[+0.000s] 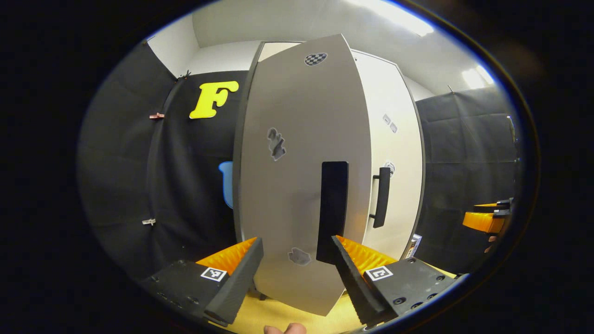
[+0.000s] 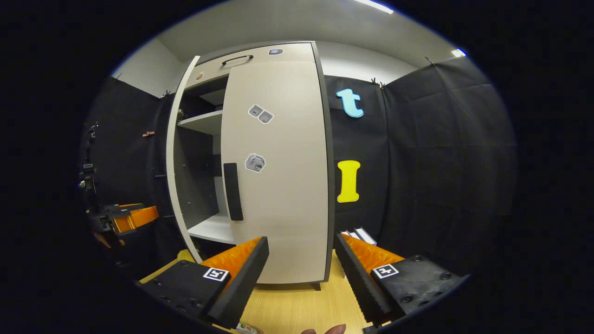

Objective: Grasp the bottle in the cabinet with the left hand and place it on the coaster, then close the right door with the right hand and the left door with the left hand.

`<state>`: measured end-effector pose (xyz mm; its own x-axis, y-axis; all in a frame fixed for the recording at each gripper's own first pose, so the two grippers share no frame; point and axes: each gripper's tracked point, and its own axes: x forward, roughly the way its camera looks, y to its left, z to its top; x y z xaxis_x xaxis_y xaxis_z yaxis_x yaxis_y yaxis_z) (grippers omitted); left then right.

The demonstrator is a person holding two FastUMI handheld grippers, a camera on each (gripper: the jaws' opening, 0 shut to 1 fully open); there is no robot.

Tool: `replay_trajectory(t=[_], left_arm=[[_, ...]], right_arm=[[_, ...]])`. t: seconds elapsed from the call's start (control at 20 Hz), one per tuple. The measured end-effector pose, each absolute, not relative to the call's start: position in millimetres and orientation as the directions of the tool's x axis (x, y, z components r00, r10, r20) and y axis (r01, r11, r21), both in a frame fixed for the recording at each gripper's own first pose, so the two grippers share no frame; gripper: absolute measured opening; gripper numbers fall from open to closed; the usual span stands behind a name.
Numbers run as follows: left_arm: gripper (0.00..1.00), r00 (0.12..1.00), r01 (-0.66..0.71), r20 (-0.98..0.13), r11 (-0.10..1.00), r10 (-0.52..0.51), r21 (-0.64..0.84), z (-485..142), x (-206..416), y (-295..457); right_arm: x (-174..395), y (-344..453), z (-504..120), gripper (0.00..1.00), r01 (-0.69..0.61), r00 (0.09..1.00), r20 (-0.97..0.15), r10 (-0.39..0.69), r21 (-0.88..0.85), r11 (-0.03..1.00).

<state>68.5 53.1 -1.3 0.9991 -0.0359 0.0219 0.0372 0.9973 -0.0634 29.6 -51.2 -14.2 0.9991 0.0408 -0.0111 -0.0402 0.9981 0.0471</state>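
Cabinet (image 2: 278, 162) taken as our landmark throughout; everything below is placed against it.

Right door (image 2: 283, 185): lies flat across the cabinet's right half, looks closed. We judge it done.

Left door (image 1: 301, 176): swung partway out from the cabinet's left side, so in the right gripper view we look past its edge to bare shelves (image 2: 204, 121) inside. In the left gripper view its broad face stands straight ahead. We judge it a rigid, light panel on hinges, likely to swing freely under a gentle push; a hard shove could slam it or rock the cabinet. The smooth face offers no grip and a finger could skid on it, so push, don't pinch.

Left door's handle (image 1: 333, 208): a dark vertical bar near the door's free edge, just above the left gripper's far finger. Best contact is on or beside it, farthest from the hinges, where least force turns the door.

Left gripper (image 1: 297, 260): in front of the left door, jaws wide apart, nothing between them. Whether a finger touches the panel, we cannot tell.

Right gripper (image 2: 301, 260): in front of the cabinet's right door, low, jaws spread wide, holding nothing.

Bottle and coaster: we cannot place either against the cabinet from here.
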Motion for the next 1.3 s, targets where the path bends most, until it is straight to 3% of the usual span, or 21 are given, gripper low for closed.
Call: replay_trajectory(t=[0.85, 1.3], left_arm=[[0.93, 0.999, 0.014, 0.031, 0.999, -0.013, -0.041, -2, 126, 12], [0.93, 0.999, 0.013, 0.035, 1.0, -0.012, -0.026, 1, 93, 19]], right_arm=[[42, -49, -16, 0.96, -0.069, 0.997, -0.023, 0.071, 0.053, 0.996], [35, -40, -6, 0.98, -0.081, 0.997, 0.002, 0.082, 0.092, 0.992]])
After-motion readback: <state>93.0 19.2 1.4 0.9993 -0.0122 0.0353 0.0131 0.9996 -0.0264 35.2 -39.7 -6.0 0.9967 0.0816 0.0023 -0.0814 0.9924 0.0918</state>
